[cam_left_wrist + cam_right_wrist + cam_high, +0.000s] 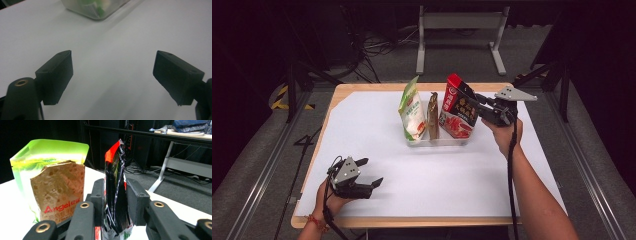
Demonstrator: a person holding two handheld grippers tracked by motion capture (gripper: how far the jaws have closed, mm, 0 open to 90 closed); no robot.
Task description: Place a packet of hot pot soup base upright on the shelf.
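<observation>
Three snack pouches stand in a clear tray (439, 141) at the far middle of the table: a green one (412, 112) on the left, a thin brown one (433, 116) in the middle and a red and black one (458, 107) on the right. My right gripper (468, 100) reaches in from the right at the red pouch's upper part. In the right gripper view the red pouch (115, 190) stands edge-on between the jaws of the gripper (115, 202), whose pads sit close beside it without squeezing it. My left gripper (372, 171) rests open and empty near the table's front left.
In the right gripper view the brown pouch (58, 192) stands in front of the green pouch (47, 157). A corner of the tray (92, 10) lies ahead of the left gripper (112, 75). A white sheet (437, 175) covers the wooden table. A metal frame (459, 22) stands on the floor beyond.
</observation>
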